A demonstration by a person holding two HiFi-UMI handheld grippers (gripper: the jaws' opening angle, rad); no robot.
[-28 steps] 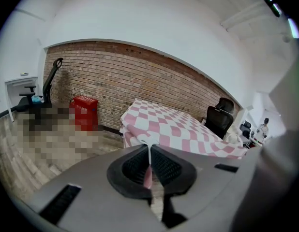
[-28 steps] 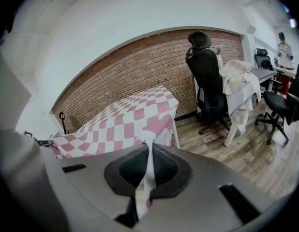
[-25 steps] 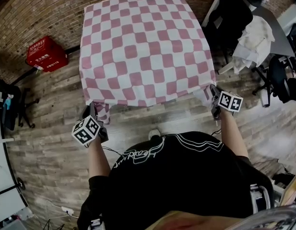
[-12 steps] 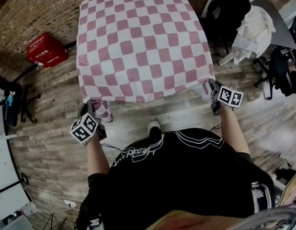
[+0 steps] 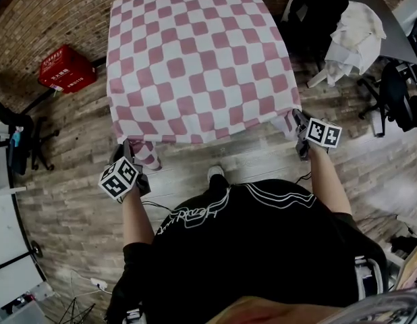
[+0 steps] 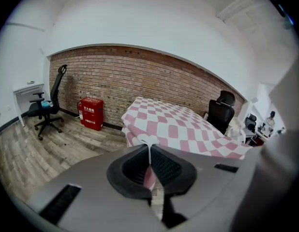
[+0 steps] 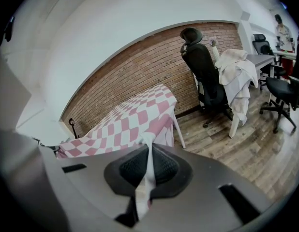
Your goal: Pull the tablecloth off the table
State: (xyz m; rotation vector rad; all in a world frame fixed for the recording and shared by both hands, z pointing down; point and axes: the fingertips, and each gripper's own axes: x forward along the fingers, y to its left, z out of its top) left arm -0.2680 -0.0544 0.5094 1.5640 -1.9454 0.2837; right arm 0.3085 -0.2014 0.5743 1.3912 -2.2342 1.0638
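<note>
- Wood-plank floor (image 5: 67,208) and a brick wall (image 5: 46,12) surround one table (image 7: 179,127). The pink-and-white checked tablecloth (image 5: 202,59) covers its whole top, and only a pale leg shows in the right gripper view.
- The left claw (image 5: 131,155) is closed tight on the cloth's near left corner, with a thin fold pinched between its pads (image 6: 166,166). The right claw (image 5: 297,123) is clamped the same way on the near right corner.
- Slipping: each grip holds only a narrow pleat of thin fabric, so a sharp tug could pull a corner out of a claw.
- Uneven pull: if one hand leads, the cloth would probably skew, bunch and catch on a far table corner.
- Underfoot: the person's shoe (image 5: 215,175) stands just below the near edge. Cloth sliding off could pool over it and be trodden on as the person backs away.
- Snagging: the office chair (image 5: 316,15) at the upper right stands near the table's far right side, where a trailing edge might catch.
- Count: one tablecloth, one table, two claws, one red box (image 5: 65,73), three office chairs in the head view, and one white garment (image 5: 357,39) draped over a desk.
</note>
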